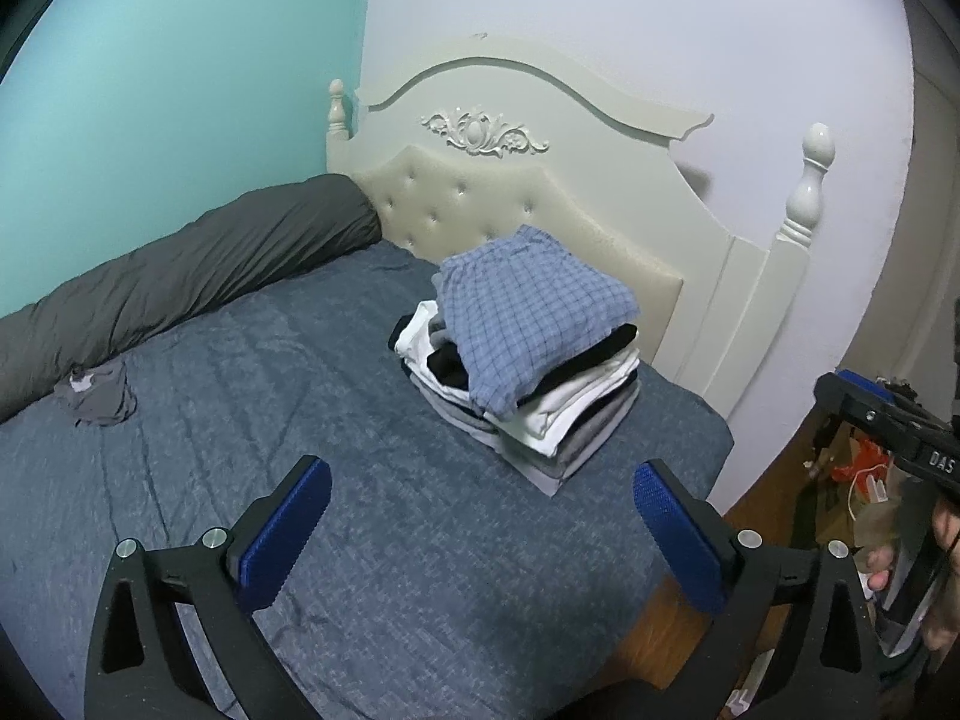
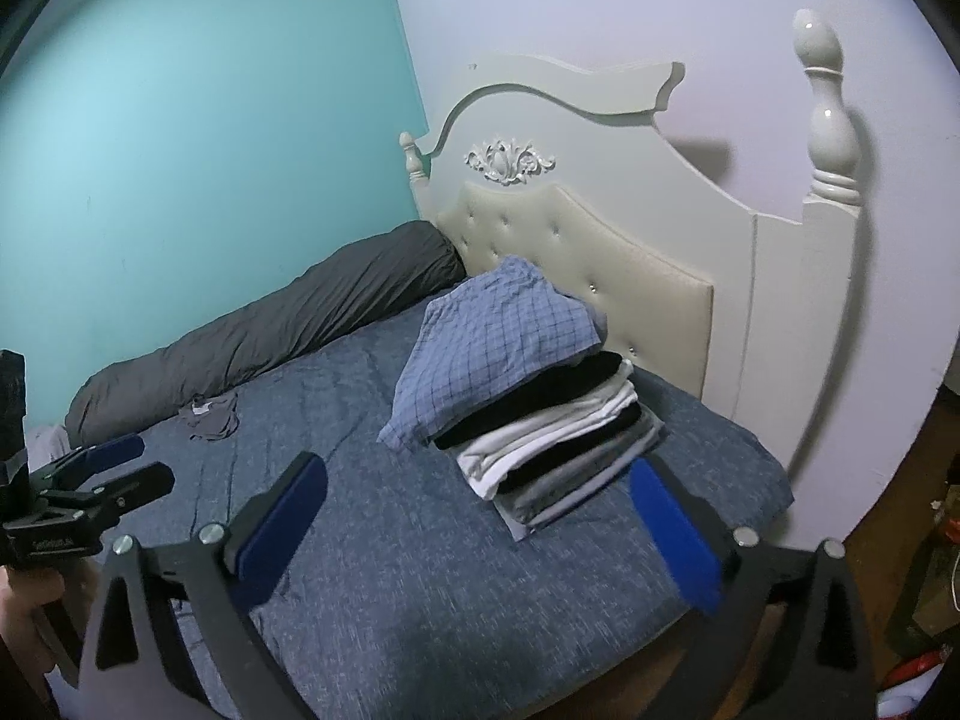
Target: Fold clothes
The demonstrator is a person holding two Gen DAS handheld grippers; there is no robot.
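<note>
A stack of folded clothes [image 1: 558,414] sits on the blue bedspread [image 1: 300,372] near the headboard, topped by a folded blue plaid garment [image 1: 528,306]. The same stack [image 2: 558,438] and plaid garment [image 2: 498,342] show in the right wrist view. A small crumpled grey garment [image 1: 99,393] lies loose at the left, beside the rolled duvet. My left gripper [image 1: 480,474] hovers open over the bed in front of the stack, with nothing between its blue pads. My right gripper [image 2: 480,468] is also open and empty, just short of the stack's near corner.
A dark grey rolled duvet [image 1: 180,282] runs along the teal wall. The cream tufted headboard [image 1: 540,192] with its post [image 1: 810,186] stands behind the stack. Wooden floor and clutter [image 1: 864,480] lie past the bed's right edge. A hand [image 1: 942,546] holds the right gripper's handle there.
</note>
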